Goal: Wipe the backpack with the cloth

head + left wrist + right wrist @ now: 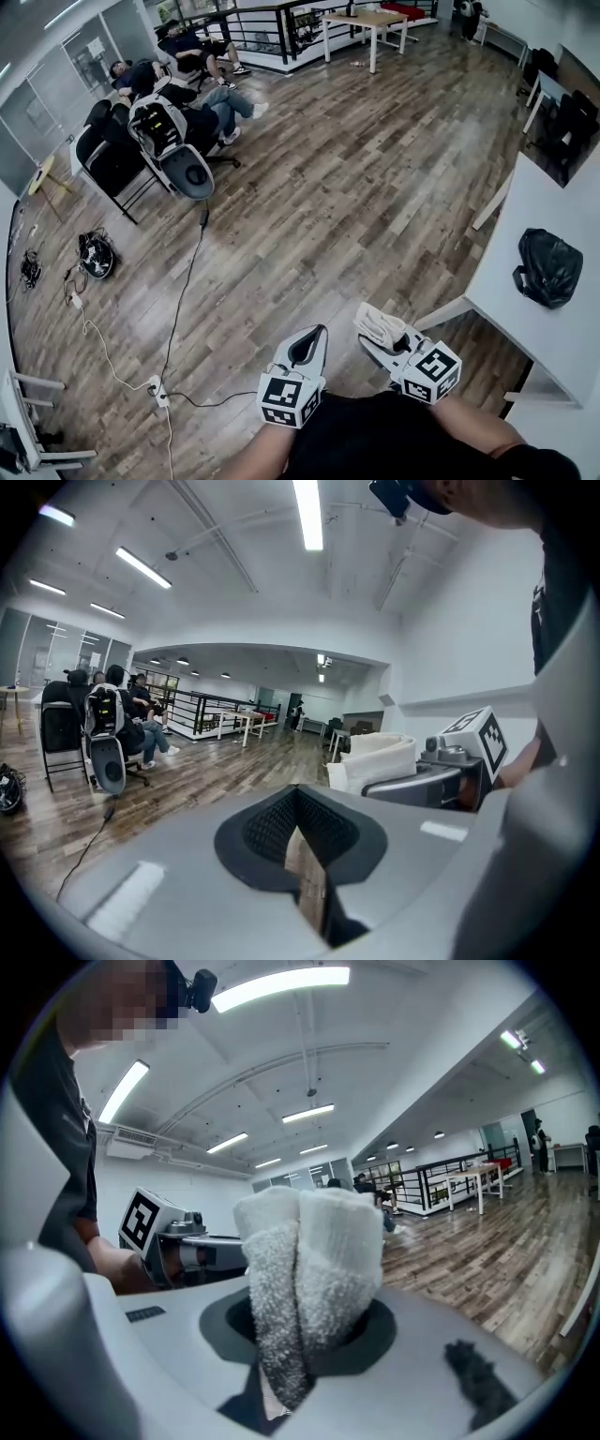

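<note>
The black backpack (pixel 548 267) lies on a white table (pixel 520 323) at the right of the head view, well away from both grippers. My right gripper (pixel 375 330) is shut on a folded white cloth (pixel 379 323), which stands up thick and fluffy between its jaws (pixel 309 1251). My left gripper (pixel 309 343) is held beside it over the wooden floor, with its jaws together and nothing in them (pixel 298 803). From the left gripper view the cloth (pixel 380 759) shows to the right. The backpack appears in neither gripper view.
Several people sit on chairs (pixel 178 103) at the far left. Cables and a power strip (pixel 155 386) trail across the wooden floor. A wooden table (pixel 367 21) and a black railing (pixel 258 28) stand at the back. More dark chairs (pixel 562 112) are at the far right.
</note>
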`<action>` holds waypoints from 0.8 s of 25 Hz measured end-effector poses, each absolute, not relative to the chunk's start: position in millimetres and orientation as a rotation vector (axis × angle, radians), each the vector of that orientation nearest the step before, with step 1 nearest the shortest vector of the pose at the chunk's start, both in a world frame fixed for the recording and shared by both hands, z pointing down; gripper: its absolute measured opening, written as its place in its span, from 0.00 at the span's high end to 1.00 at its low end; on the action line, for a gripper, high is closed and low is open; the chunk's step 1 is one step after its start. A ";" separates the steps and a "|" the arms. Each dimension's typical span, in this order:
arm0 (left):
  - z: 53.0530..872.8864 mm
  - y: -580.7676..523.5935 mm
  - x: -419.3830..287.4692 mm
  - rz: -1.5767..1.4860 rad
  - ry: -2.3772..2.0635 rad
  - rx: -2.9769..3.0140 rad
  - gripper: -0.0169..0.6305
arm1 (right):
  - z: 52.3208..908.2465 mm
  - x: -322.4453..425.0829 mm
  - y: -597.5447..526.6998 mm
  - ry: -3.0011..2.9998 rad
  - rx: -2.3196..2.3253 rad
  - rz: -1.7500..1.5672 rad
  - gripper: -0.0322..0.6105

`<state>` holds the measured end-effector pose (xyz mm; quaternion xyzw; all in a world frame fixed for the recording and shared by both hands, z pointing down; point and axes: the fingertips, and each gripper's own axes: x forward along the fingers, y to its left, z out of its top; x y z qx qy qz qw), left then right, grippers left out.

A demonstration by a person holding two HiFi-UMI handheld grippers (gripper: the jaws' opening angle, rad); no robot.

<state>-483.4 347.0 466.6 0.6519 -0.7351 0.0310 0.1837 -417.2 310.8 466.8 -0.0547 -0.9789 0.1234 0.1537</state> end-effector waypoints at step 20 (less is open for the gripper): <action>468.4 271.3 -274.9 0.200 -1.794 2.126 0.96 | 471.1 -210.4 255.3 -2.854 0.221 0.441 0.81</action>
